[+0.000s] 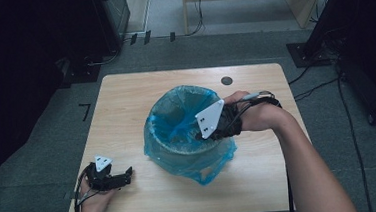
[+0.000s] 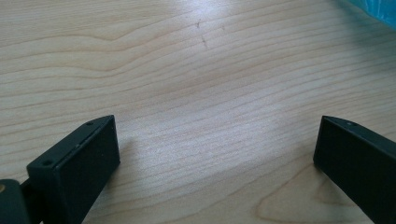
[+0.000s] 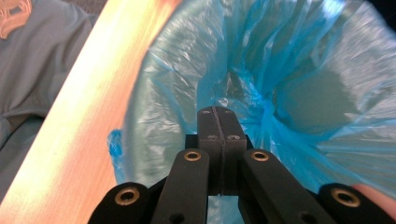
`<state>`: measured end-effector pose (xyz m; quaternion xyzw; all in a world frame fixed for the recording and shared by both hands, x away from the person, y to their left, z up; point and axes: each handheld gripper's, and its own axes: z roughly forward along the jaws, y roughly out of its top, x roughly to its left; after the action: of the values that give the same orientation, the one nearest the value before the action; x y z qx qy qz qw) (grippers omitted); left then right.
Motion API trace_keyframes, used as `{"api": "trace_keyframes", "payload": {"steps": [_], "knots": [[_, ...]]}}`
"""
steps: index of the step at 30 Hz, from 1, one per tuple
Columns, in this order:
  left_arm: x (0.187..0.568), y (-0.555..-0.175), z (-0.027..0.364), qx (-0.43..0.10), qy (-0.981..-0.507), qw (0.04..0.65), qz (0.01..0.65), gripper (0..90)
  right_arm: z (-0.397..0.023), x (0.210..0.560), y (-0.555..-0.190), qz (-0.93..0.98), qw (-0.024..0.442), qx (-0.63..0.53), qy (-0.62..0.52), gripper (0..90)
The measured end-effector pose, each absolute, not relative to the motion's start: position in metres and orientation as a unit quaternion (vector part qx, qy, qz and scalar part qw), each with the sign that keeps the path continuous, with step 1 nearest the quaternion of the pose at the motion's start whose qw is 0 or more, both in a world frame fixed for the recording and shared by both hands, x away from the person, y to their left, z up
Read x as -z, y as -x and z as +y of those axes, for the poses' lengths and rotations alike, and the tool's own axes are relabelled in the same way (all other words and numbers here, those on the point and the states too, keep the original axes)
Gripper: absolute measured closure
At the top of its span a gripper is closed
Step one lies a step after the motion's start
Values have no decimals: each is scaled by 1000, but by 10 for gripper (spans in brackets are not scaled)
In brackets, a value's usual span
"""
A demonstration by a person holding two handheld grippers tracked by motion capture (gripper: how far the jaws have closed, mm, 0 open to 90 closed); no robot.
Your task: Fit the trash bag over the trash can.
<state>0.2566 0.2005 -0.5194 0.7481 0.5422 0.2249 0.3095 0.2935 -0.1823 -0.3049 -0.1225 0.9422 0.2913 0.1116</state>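
A round bin lined with a blue plastic bag (image 1: pixel 176 112) stands mid-table, and the bag's edge hangs over the rim. My right gripper (image 1: pixel 201 133) reaches in over the bin's right rim with the hand behind it. In the right gripper view its jaws (image 3: pixel 217 113) are pressed together, and folds of the blue bag (image 3: pixel 303 70) run in to the tips, so a pinch of film looks caught there. My left gripper (image 1: pixel 125 177) rests at the table's front left. Its jaws (image 2: pixel 217 135) stand wide apart over bare wood, with nothing between them.
The wooden table (image 1: pixel 125 100) has a round dark hole (image 1: pixel 227 80) near its far edge, behind the bin. A corner of the blue bag (image 2: pixel 380 7) shows in the left gripper view's top right. Grey floor, cables and dark equipment surround the table.
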Motion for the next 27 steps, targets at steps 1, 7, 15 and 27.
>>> {"api": "trace_keyframes", "payload": {"steps": [1, 7, 15, 27], "knots": [[519, -257, 200, -225, -748, 310, 542, 0, -185, 303, -291, 941, 111, -295, 123, 900], [519, -257, 200, -225, -748, 309, 542, 0, -201, 296, -281, 934, 113, -316, 126, 900], [519, -257, 201, -225, -748, 309, 542, 0, -219, 298, -266, 932, 97, -324, 131, 900], [519, -257, 201, -225, -748, 309, 542, 0, -252, 329, -256, 937, 79, -329, 91, 900]]}}
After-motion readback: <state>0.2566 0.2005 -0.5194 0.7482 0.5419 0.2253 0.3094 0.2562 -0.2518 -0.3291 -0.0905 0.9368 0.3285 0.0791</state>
